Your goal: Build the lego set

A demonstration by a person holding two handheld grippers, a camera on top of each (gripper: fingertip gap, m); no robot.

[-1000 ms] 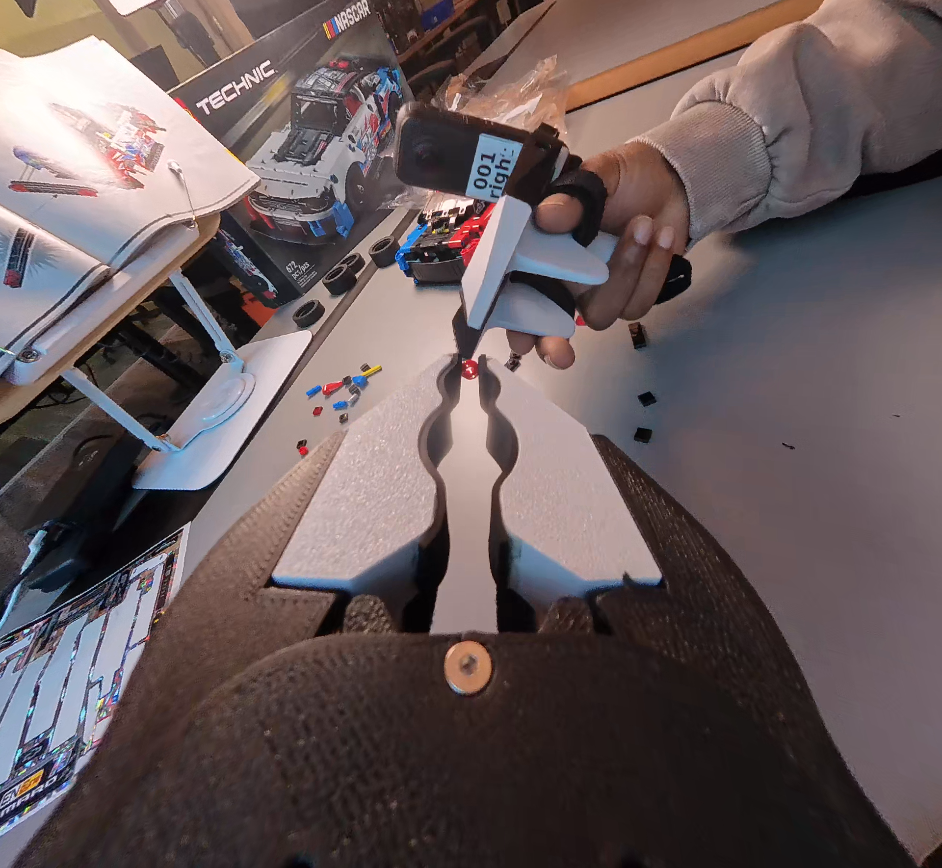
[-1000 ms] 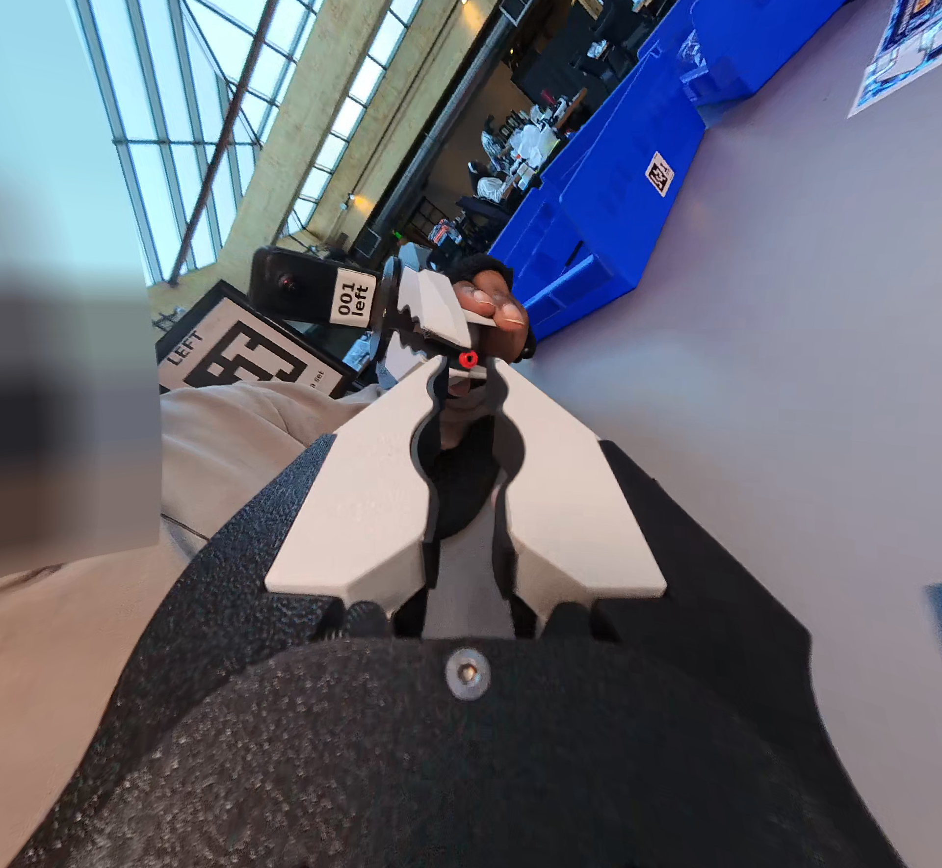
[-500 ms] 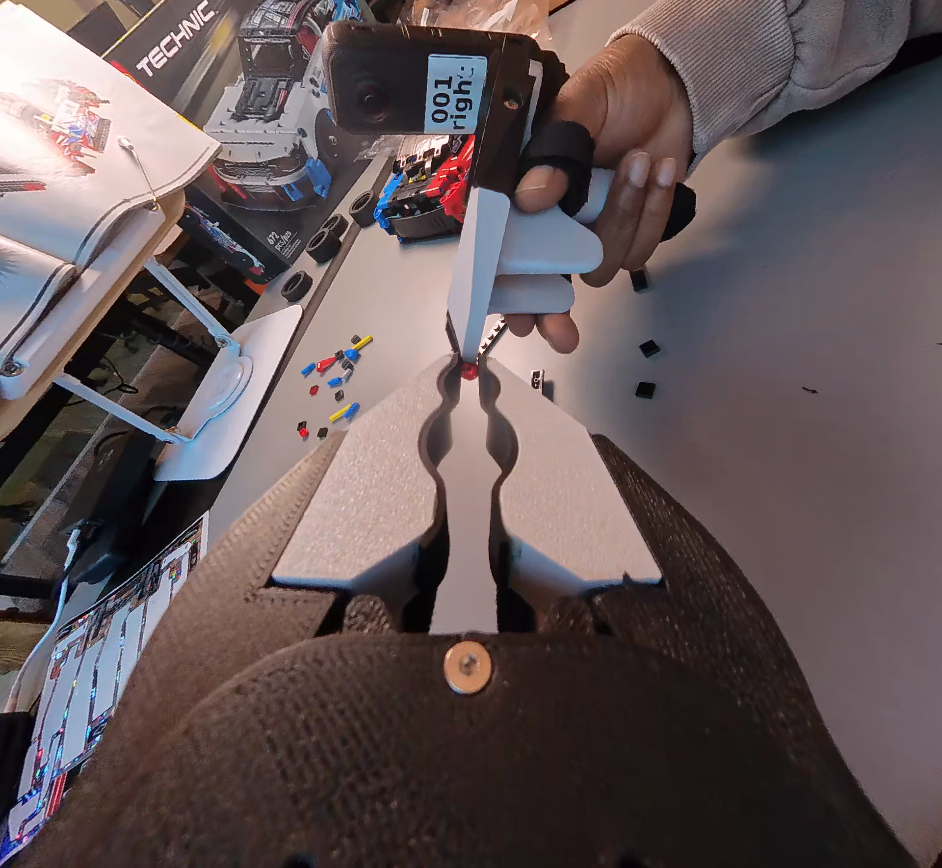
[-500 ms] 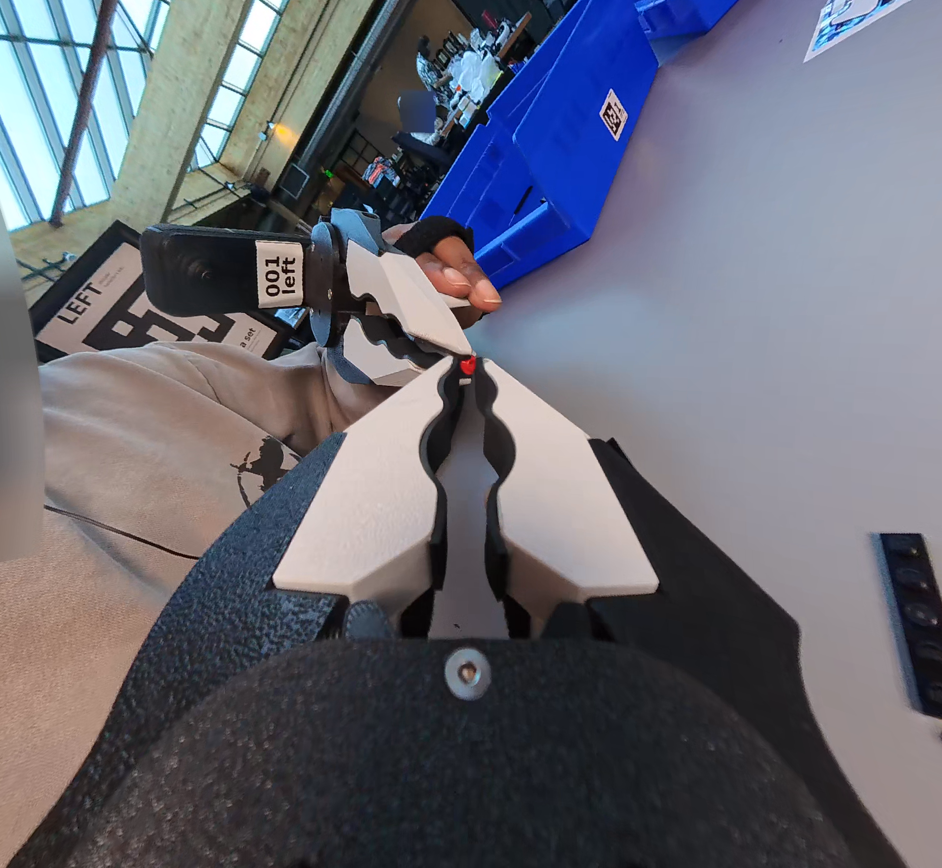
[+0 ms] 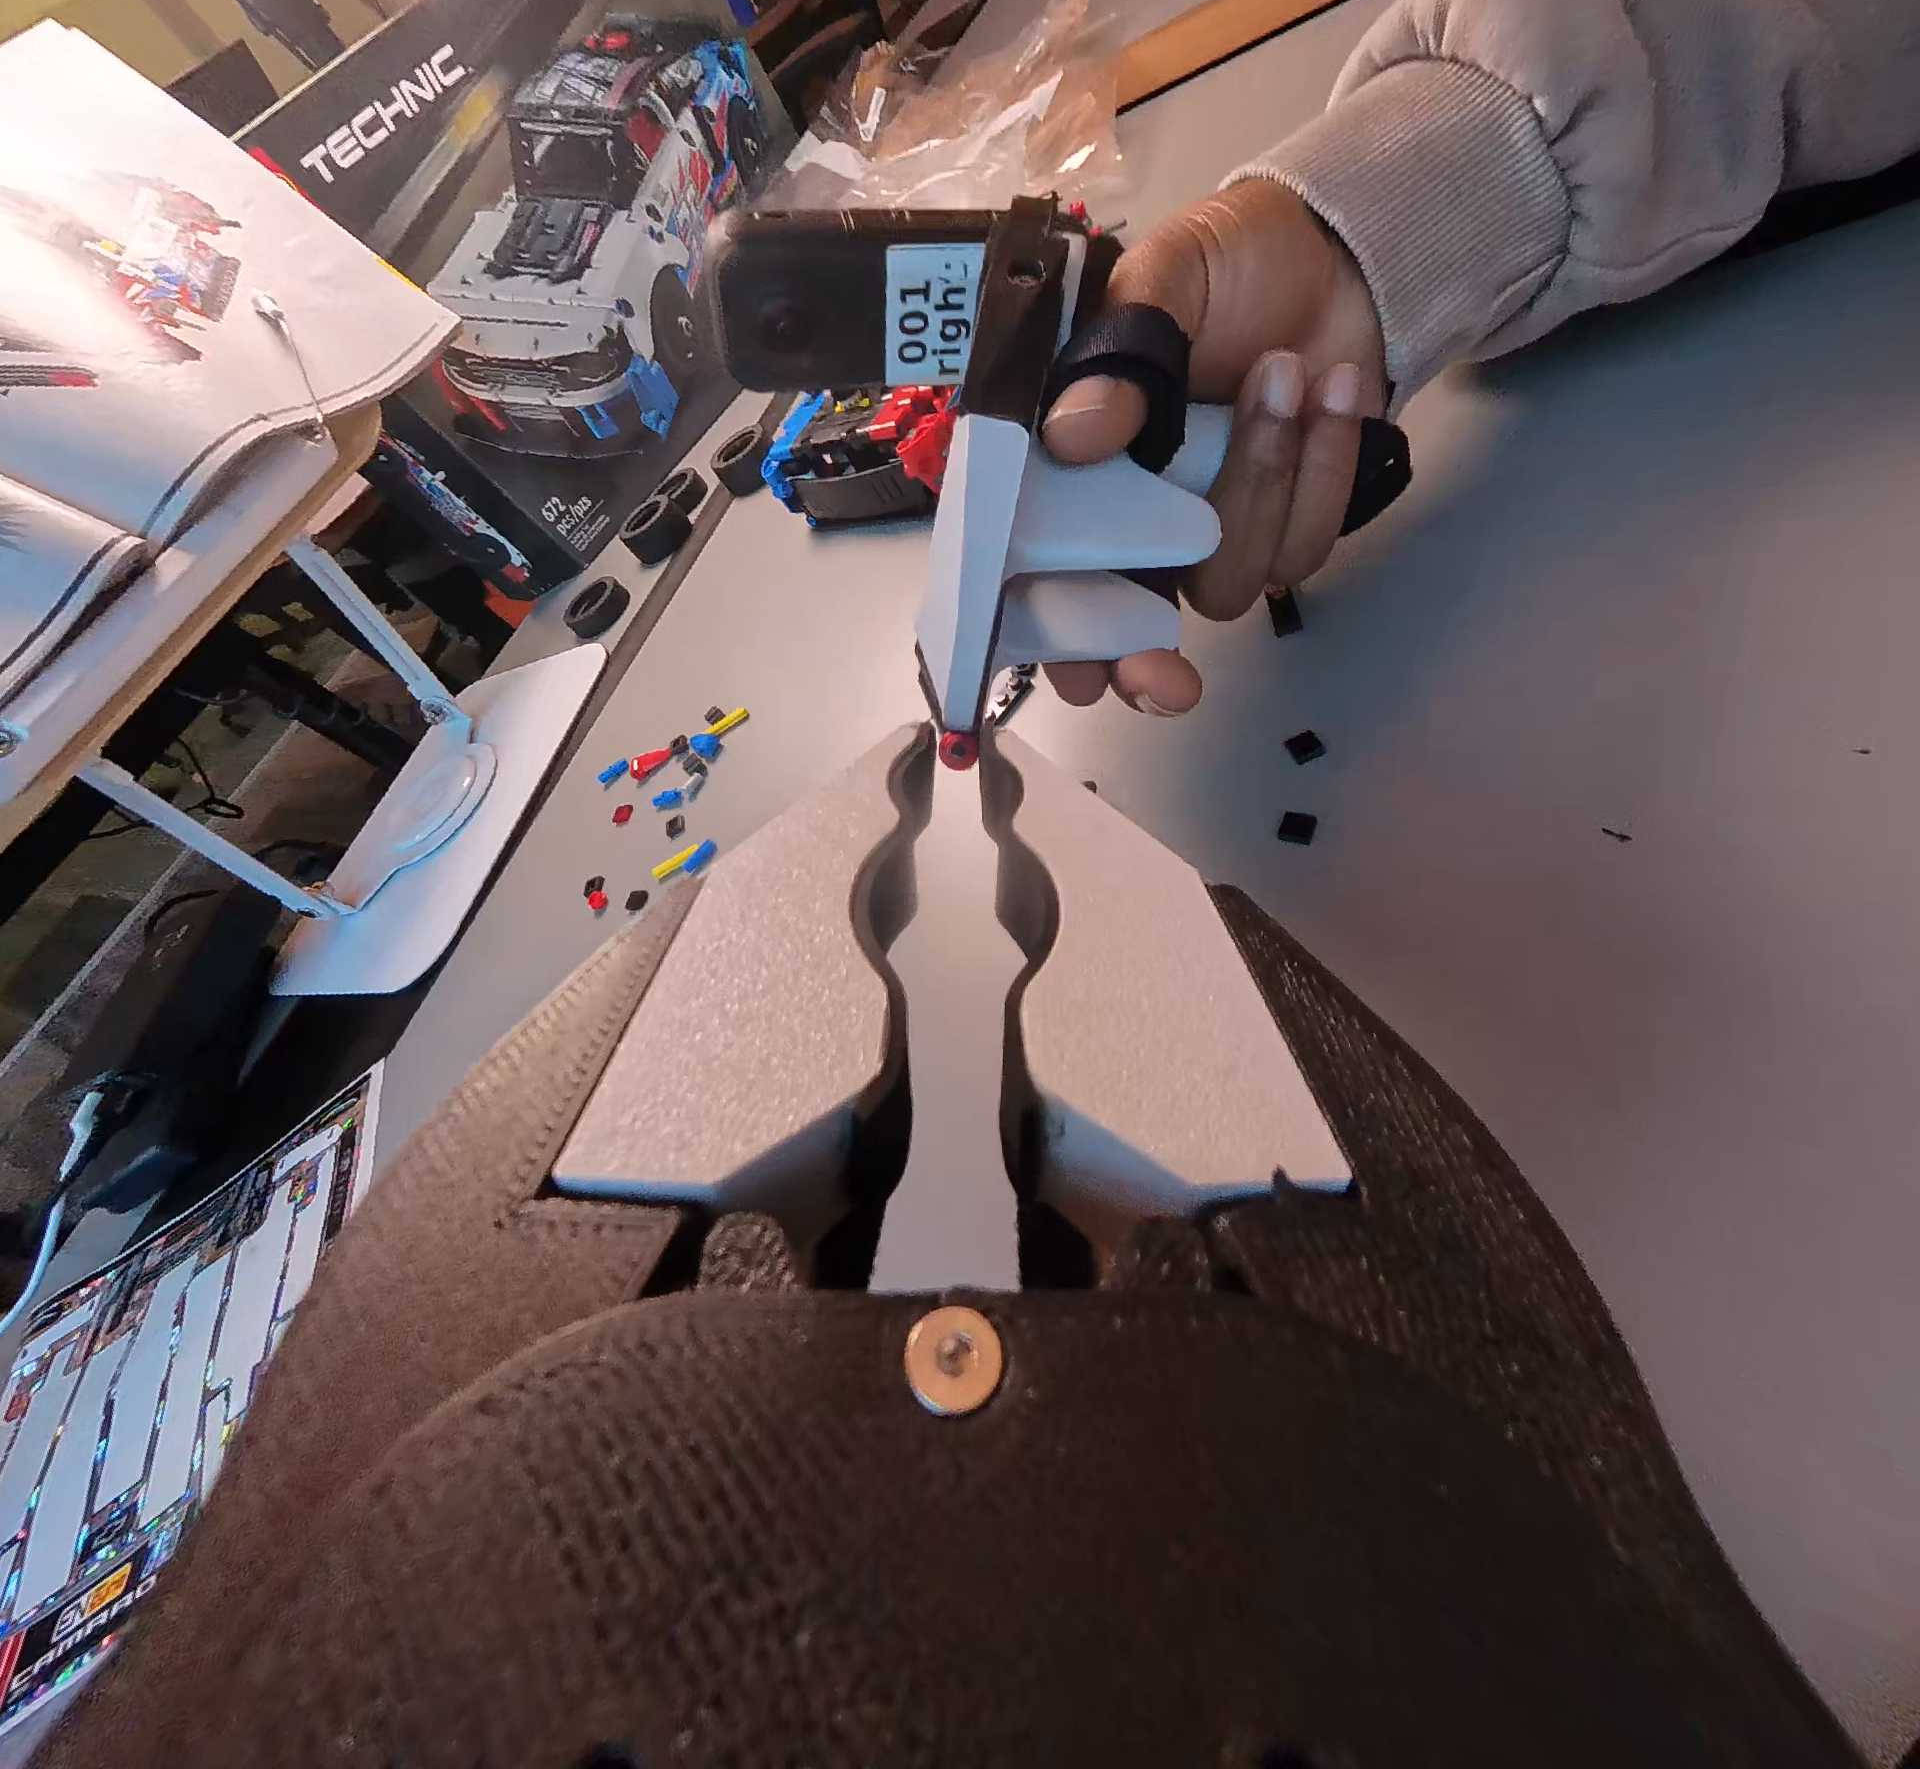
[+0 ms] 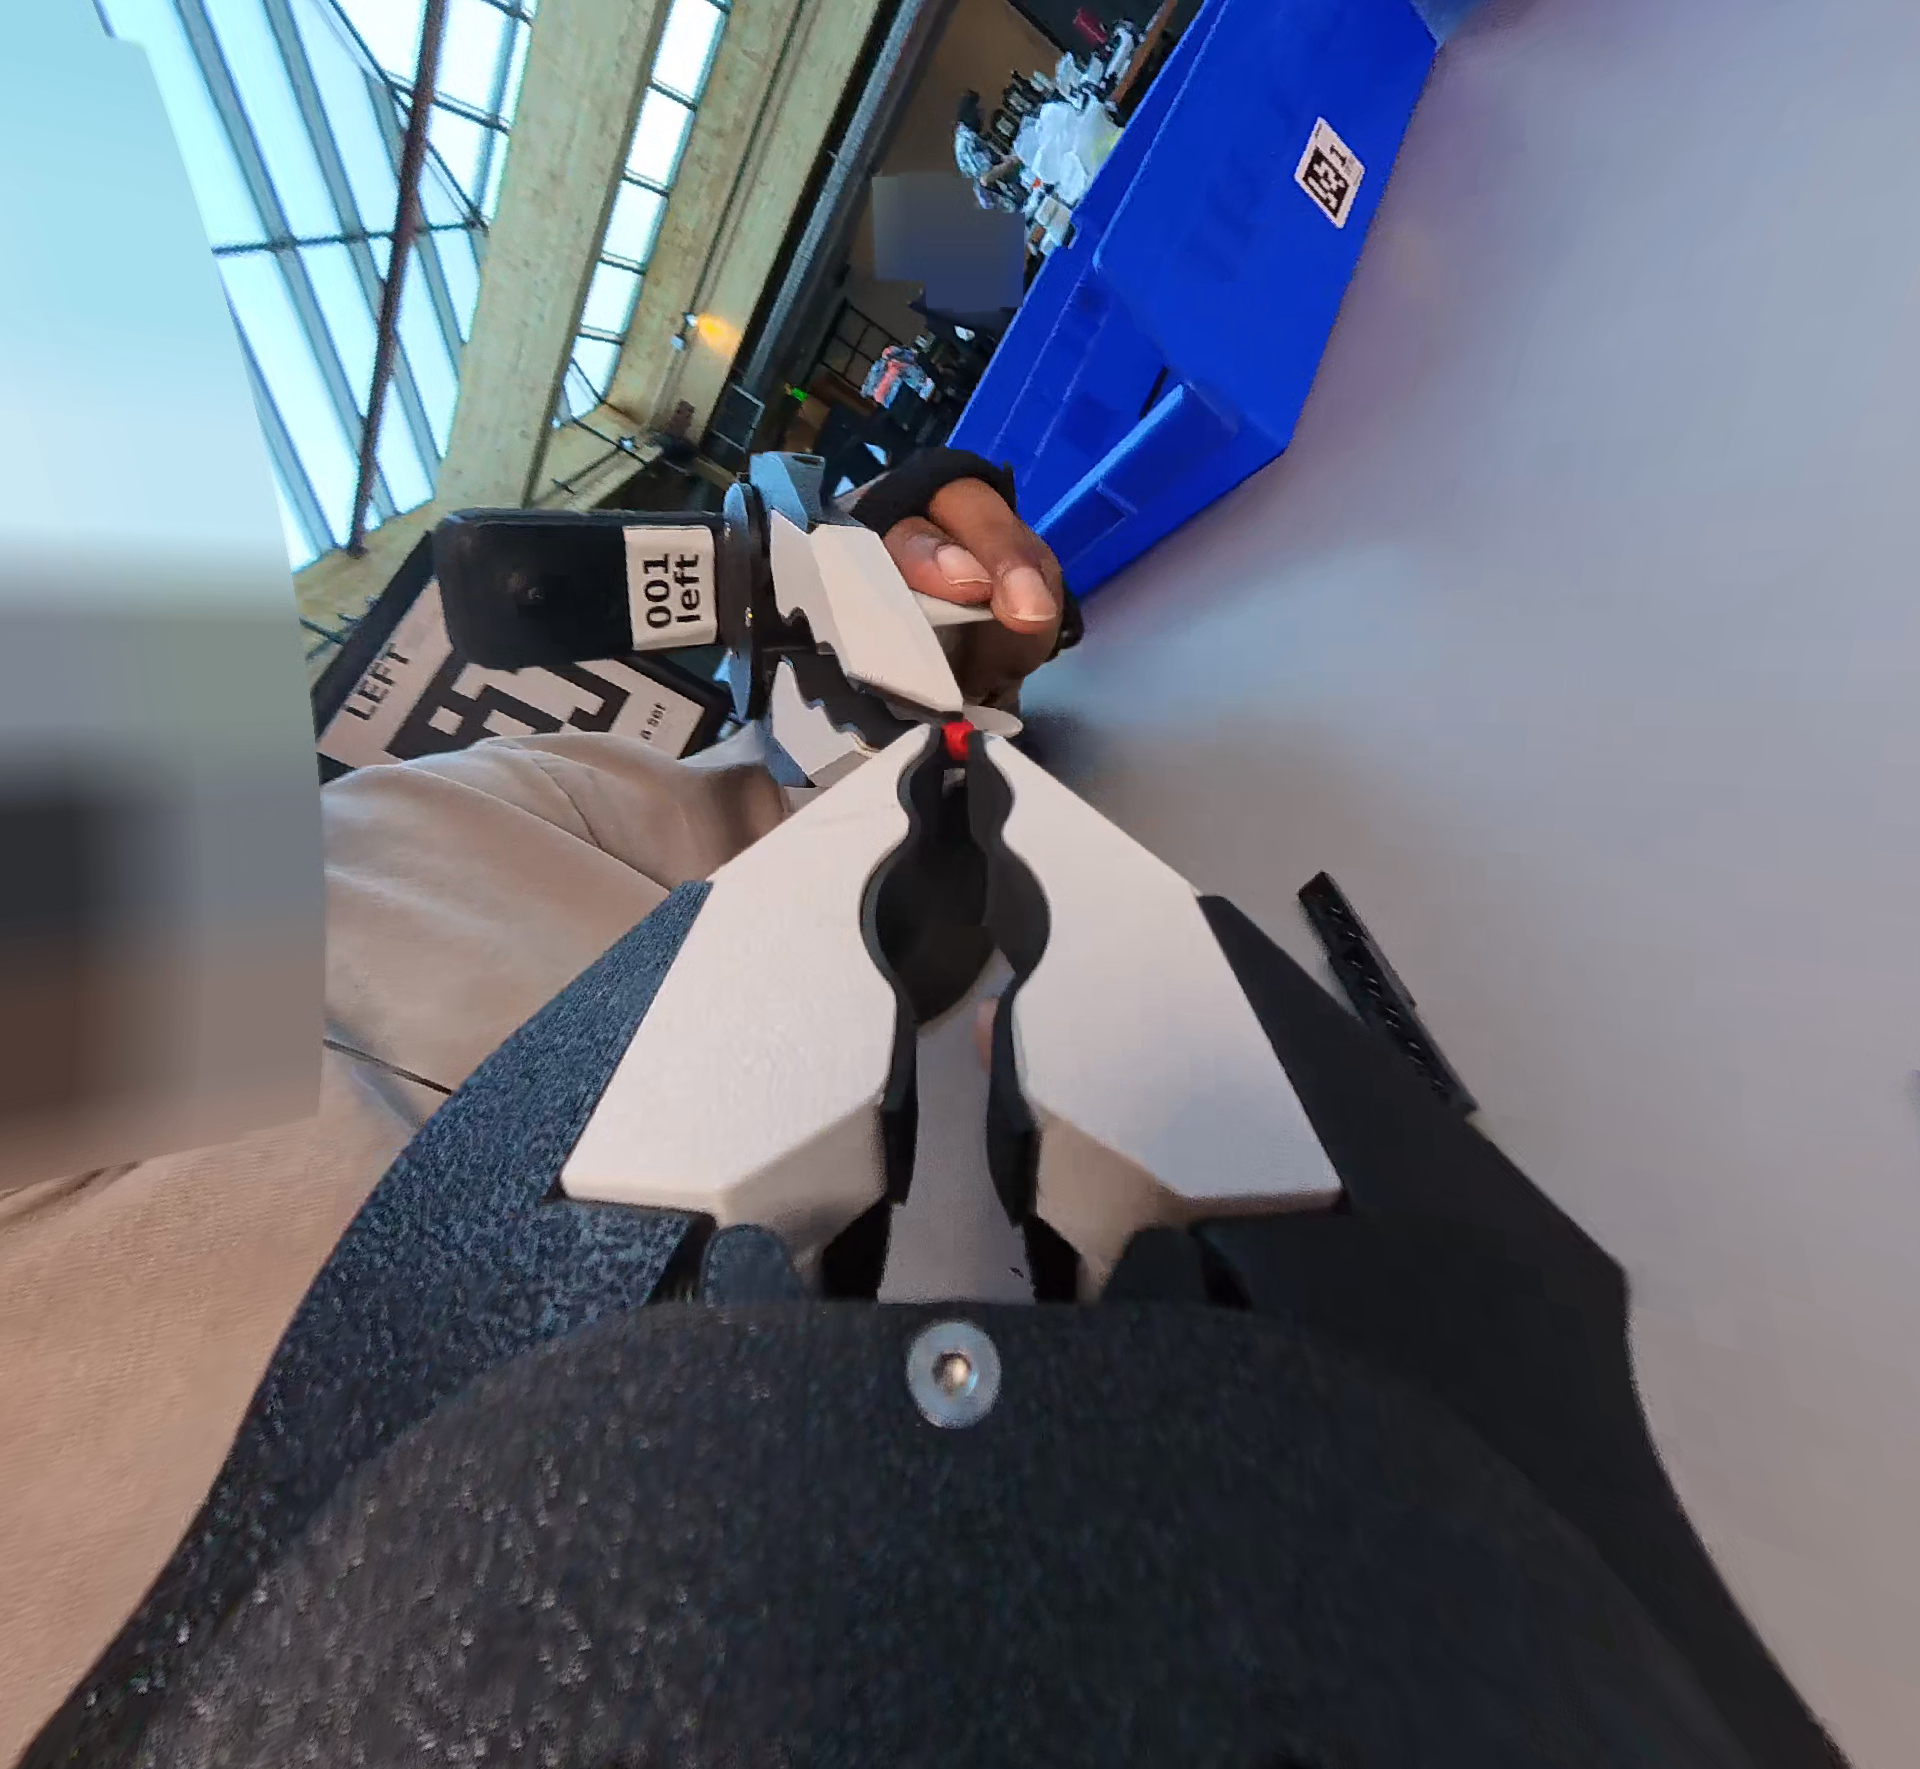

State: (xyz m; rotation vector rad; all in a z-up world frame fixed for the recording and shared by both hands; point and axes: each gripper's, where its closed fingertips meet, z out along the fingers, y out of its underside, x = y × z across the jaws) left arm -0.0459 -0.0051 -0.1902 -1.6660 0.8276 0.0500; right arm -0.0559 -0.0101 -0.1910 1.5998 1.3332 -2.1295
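Because the red piece point(image 5: 957, 749) is so tiny, light and hard, I judge it will slip or spring away easily; it needs a pinch at its round middle. It sits above the bench point(image 5: 1558, 784), at the fingers of the left gripper point(image 5: 954, 755), which are closed on it. The right gripper point(image 6: 958, 745) touches it too, its fingers nearly together; whether they pinch, I cannot tell.

Left tool point(image 5: 957, 751) nearly closed; right tool point(image 6: 957, 745) tip-to-tip, narrow gap.
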